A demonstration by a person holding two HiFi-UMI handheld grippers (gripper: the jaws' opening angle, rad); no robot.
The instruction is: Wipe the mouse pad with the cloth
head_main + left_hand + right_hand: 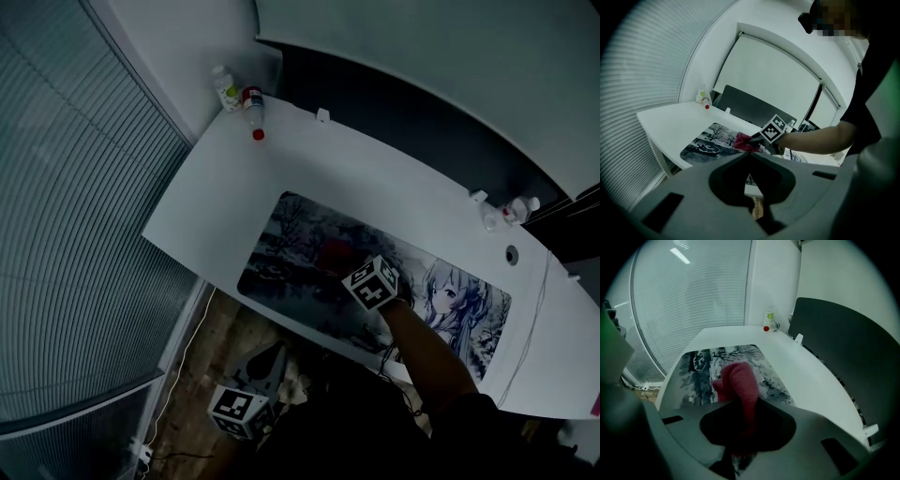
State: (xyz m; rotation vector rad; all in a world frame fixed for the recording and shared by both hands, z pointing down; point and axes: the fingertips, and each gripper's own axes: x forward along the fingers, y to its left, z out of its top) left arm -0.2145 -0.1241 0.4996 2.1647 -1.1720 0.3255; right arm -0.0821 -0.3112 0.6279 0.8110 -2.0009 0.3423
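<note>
A long mouse pad point(281, 246) printed with a winter scene and an anime figure lies along the front of the white desk point(225, 197). My right gripper point(347, 265) is over the pad's middle, shut on a red cloth point(335, 253) that rests on the pad. In the right gripper view the cloth point(738, 380) bulges out of the gripper point(742, 401) over the pad point(696, 371). My left gripper point(272, 354) hangs below the desk's front edge, jaws together and holding nothing. The left gripper view shows its tips point(748, 154) and, beyond them, the cloth point(743, 141) and the pad point(705, 143).
Two small bottles point(236, 94) stand in the desk's far left corner. A dark panel point(422, 122) runs behind the desk. Another small bottle point(516, 208) and a thin cable point(530, 319) are at the right end. Window blinds point(66, 187) fill the left; wooden floor point(216, 342) lies below.
</note>
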